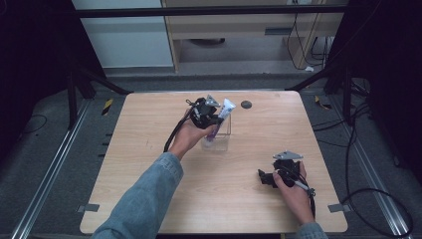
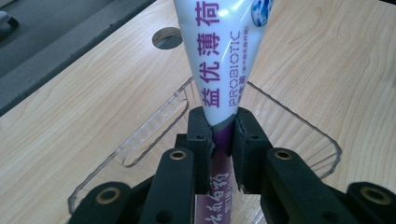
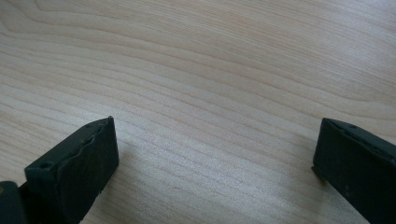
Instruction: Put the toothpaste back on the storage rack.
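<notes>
Reading "PROBIOTIC", a white-and-purple tube (image 2: 219,60) is standing in the clear box (image 2: 140,135) below the left claw (image 2: 219,135), which is clenching it; the right claw (image 3: 215,154) is hanging released over the desk (image 3: 210,70).

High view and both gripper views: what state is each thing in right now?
Left claw: shut on the toothpaste tube.
Toothpaste tube: held tilted, lower end inside the clear container.
Clear container: open-topped, standing on the table.
Right claw: open, nothing between the jaws, low over bare wood.
Table: round hole near far edge, uncovered.
</notes>
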{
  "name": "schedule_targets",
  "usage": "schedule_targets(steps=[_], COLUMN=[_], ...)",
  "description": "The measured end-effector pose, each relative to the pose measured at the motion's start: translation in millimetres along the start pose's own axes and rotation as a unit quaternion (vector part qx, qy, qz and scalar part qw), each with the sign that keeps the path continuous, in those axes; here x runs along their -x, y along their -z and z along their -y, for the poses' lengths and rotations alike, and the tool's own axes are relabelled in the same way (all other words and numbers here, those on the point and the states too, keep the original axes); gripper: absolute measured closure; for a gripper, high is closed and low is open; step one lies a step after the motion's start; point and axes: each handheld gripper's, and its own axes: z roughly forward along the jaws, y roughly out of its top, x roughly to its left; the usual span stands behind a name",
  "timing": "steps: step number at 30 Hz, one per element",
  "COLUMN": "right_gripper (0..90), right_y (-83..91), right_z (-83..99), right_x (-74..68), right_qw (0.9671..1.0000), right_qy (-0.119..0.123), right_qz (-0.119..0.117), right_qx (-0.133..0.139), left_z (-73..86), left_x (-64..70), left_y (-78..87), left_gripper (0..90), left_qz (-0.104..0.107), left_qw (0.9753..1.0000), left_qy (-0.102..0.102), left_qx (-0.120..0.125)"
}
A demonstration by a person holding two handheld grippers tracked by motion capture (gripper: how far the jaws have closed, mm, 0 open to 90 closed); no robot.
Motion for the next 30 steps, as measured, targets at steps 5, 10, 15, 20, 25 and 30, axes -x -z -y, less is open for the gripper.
schedule_targets(steps=[5, 10, 15, 20, 25, 30], right_gripper=[0.3, 0.3, 0.3, 0.3, 0.3, 0.3], right_y=[0.0, 0.0, 0.0, 0.0, 0.0, 0.0], right_z=[0.0, 0.0, 0.0, 0.0, 0.0, 0.0], right_x=[0.1, 0.0, 0.1, 0.0, 0.1, 0.0], right_qw=[1.0000, 1.0000, 1.0000, 1.0000, 1.0000, 1.0000], right_qy=[0.001, 0.000, 0.001, 0.000, 0.001, 0.000], right_qz=[0.000, 0.000, 0.001, 0.000, 0.000, 0.000], right_qx=[0.000, 0.000, 0.000, 0.000, 0.000, 0.000], left_z=[-0.5, -0.5, 0.4, 0.0, -2.8, -3.6], left_x=[1.6, 0.7, -0.5, -0.1, -0.4, -1.0], left_y=[-1.1, 0.3, 2.3, 3.0, 0.3, -2.8], left_gripper=[78.2, 78.2, 78.3, 78.3, 78.2, 78.2], left_qz=[0.001, 0.001, -0.002, -0.004, -0.005, -0.006], left_qw=[1.0000, 1.0000, 1.0000, 0.9999, 0.9997, 0.9996], left_qy=[0.000, 0.003, 0.005, 0.010, 0.017, 0.024], left_qx=[-0.001, -0.004, -0.007, -0.012, -0.018, -0.016])
